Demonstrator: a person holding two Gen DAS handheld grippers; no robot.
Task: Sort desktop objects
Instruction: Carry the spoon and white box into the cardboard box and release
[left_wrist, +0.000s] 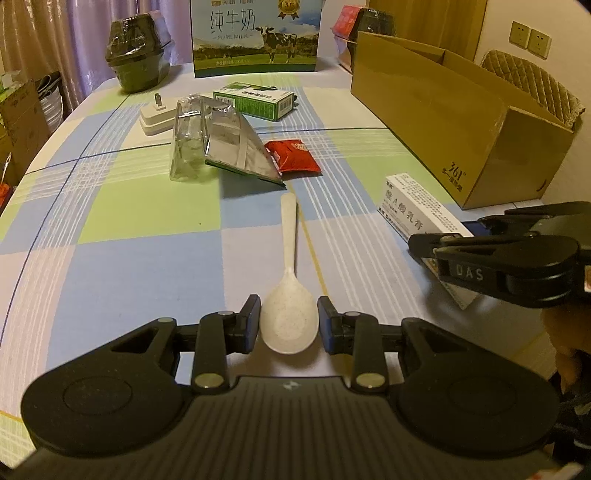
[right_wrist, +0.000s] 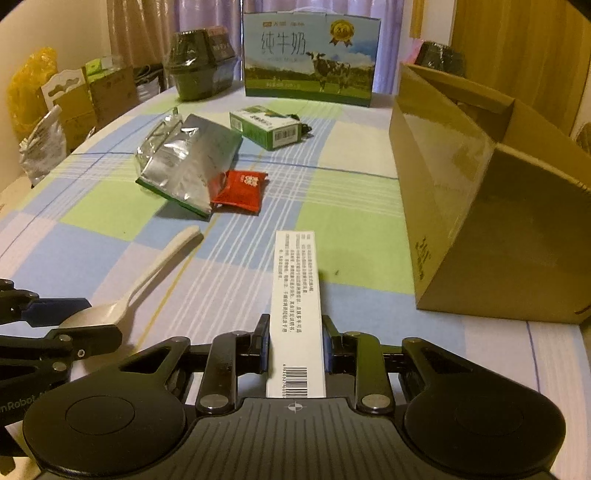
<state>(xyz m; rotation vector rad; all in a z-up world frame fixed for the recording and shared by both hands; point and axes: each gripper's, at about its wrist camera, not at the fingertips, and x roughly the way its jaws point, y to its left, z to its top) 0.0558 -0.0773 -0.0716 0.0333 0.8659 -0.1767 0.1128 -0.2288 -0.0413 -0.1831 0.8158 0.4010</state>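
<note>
Our left gripper (left_wrist: 289, 325) holds its jaws spread around the rounded bowl of a speckled cream plastic spoon (left_wrist: 289, 295) lying flat on the checked bench (left_wrist: 147, 258), with a narrow gap either side. Our right gripper (right_wrist: 295, 343) clamps a long white cardboard carton (right_wrist: 295, 314), matte and printed. Beyond lie a crinkled foil pouch (right_wrist: 188, 162), a glossy red sachet (right_wrist: 240, 192) and a brown cardboard box (right_wrist: 480, 206).

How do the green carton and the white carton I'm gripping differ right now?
The small green cardboard carton lies free, far up the table; the long white cardboard carton sits between the right claw fingers. Green is short and squat; white is long and slim, its barcode end nearest the claw. Both lie flat on the checked tablecloth.
</note>
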